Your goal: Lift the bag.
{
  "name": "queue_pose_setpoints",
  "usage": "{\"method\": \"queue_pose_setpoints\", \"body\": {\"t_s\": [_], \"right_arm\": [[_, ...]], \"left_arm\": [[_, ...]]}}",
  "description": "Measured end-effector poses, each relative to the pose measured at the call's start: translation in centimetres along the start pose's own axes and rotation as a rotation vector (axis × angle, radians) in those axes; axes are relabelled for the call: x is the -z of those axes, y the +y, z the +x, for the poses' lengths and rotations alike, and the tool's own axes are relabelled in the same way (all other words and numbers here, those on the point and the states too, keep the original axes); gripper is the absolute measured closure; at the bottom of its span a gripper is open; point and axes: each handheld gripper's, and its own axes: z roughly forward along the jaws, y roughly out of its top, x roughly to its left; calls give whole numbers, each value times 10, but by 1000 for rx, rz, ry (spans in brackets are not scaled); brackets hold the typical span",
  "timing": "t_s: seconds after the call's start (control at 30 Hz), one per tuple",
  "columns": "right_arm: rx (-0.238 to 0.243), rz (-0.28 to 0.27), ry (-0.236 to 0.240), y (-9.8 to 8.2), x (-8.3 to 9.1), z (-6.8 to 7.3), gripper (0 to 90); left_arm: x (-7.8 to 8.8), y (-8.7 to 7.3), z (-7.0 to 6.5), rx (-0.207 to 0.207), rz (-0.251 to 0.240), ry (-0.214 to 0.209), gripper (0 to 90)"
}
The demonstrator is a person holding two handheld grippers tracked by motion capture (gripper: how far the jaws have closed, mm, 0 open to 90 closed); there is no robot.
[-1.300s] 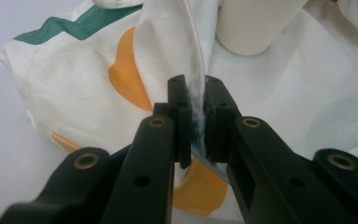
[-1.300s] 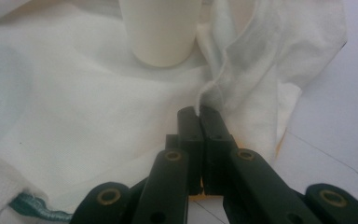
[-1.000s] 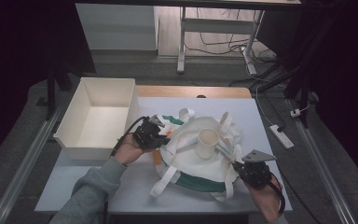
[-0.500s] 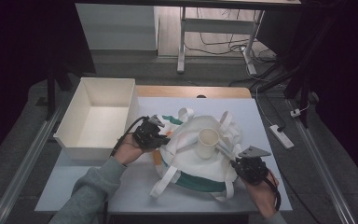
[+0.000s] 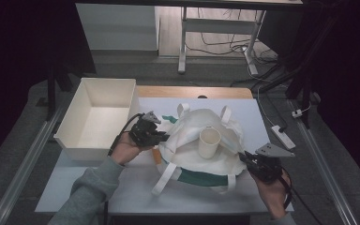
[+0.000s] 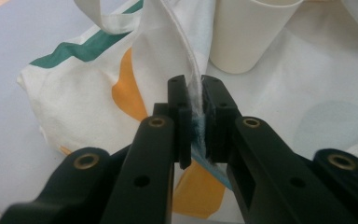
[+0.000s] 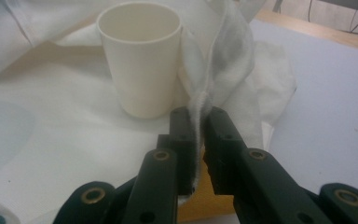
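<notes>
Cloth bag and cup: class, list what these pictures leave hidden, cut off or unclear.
- Cup: its inside bottom is hidden by its own wall in the high view; its rim is cut off by the top edge in the left gripper view.
- Cloth bag: the printed design is folded under; the gripper views show just fragments.
- Left hand-held gripper and right hand-held gripper: each pinches the fabric edge, hiding the cloth between the pads.
</notes>
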Motion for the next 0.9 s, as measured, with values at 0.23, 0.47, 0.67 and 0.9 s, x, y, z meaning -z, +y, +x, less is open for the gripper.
{"method": "queue_pose_setpoints", "body": {"t_s": [0.23,0.47,0.67,0.9], "right_arm": [[0,-33,16,2,1,-1,820],[1,-78,23,6,5,-3,822],[8,-120,20,12,10,-3,823],[18,-150,13,18,13,-2,825]], "left_arm": [[5,2,-2,-2,-30,-2,826],[13,3,-2,-1,-53,4,827],[21,4,0,7,-82,6,828],[37,6,3,16,-133,9,827]]}}
